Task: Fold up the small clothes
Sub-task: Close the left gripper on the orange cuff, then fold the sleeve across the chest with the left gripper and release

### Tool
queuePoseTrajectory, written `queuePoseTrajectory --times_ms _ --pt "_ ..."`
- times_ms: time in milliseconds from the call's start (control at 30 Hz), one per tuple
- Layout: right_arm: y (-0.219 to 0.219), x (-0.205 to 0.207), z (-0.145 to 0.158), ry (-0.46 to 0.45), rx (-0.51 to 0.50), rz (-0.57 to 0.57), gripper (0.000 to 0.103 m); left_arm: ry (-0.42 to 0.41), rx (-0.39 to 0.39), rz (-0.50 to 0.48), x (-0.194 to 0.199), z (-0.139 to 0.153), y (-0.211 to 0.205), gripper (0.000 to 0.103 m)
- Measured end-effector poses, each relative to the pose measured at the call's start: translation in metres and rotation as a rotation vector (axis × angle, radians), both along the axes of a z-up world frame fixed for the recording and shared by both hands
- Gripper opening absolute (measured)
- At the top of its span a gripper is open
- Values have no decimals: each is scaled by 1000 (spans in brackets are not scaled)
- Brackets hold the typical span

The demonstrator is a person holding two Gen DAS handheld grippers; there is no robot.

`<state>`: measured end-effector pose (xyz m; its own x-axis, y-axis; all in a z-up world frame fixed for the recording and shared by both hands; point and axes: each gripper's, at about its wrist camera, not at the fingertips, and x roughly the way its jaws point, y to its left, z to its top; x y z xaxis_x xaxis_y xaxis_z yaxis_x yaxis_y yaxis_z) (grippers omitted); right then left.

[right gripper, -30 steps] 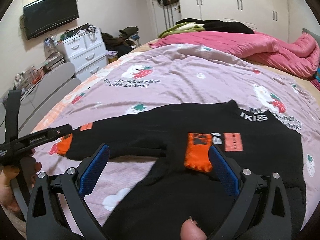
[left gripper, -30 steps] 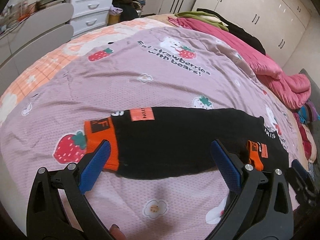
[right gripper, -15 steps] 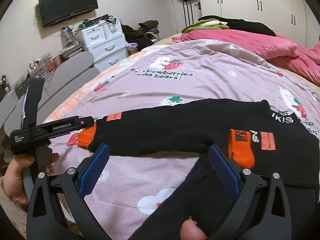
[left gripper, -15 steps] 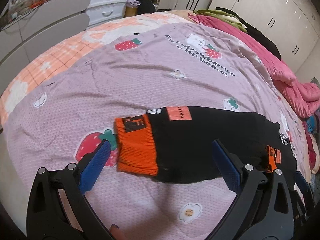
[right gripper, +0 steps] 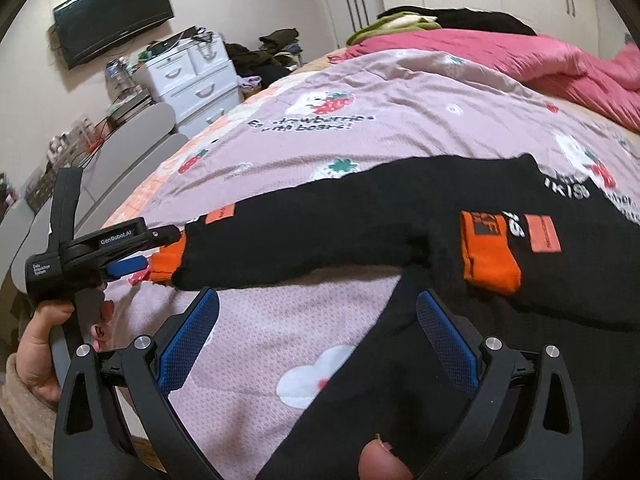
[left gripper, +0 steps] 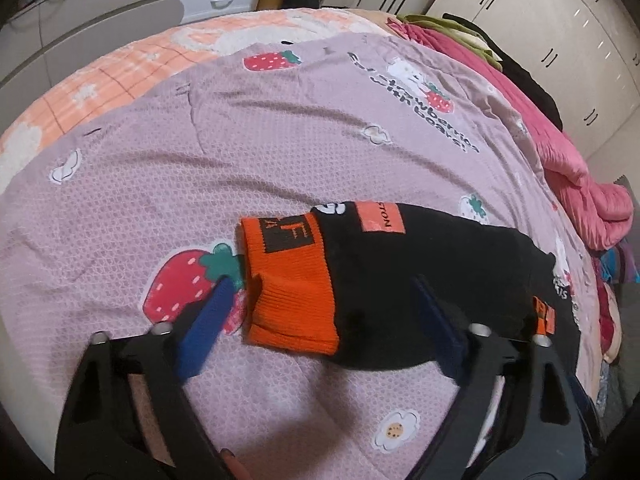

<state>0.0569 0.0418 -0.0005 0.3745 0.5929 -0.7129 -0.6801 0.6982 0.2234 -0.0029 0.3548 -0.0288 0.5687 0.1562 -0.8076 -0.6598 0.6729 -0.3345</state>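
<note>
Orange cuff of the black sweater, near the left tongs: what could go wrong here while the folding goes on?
1. The left tongs are closing around the orange cuff; one pad lies on the strawberry bedcover, so they may pinch the bedcover too.
2. Only the cuff's end sits between the pads, so it might slip out when lifted.
3. The right tongs hang open, half over bedcover, half over the black sweater; a grab there may catch just an edge.

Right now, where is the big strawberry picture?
In the left wrist view, the strawberry is printed on the purple blanket, left of the orange cuff, partly under the left tongs.
</note>
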Motion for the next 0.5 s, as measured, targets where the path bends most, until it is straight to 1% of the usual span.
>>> queuePoseTrajectory --times_ms 33,100,167,233,267,300,333,400,500 --pt "-3 0 -1 3 1 -9 99 1 4 -1 1 -1 0 57" --pt "-6 1 -1 6 1 -19 99 15 7 -4 3 -5 0 51" --pt "-10 1 -2 9 4 -29 99 14 7 -4 4 -6 1 42" --pt "-15 2 -2 17 10 -40 98 9 16 2 4 -6 2 25" --pt "-16 3 -3 21 14 -44 98 15 22 5 4 -6 2 20" --pt "-18 3 -4 26 19 -50 98 15 22 8 4 -7 4 10" --pt "-21 3 -4 31 23 -56 98 19 24 12 4 -9 5 6" --pt "-25 5 -5 40 29 -68 98 20 28 8 3 -9 5 4" --pt "-34 7 -6 53 44 -84 98 3 55 -24 5 0 -1 2"
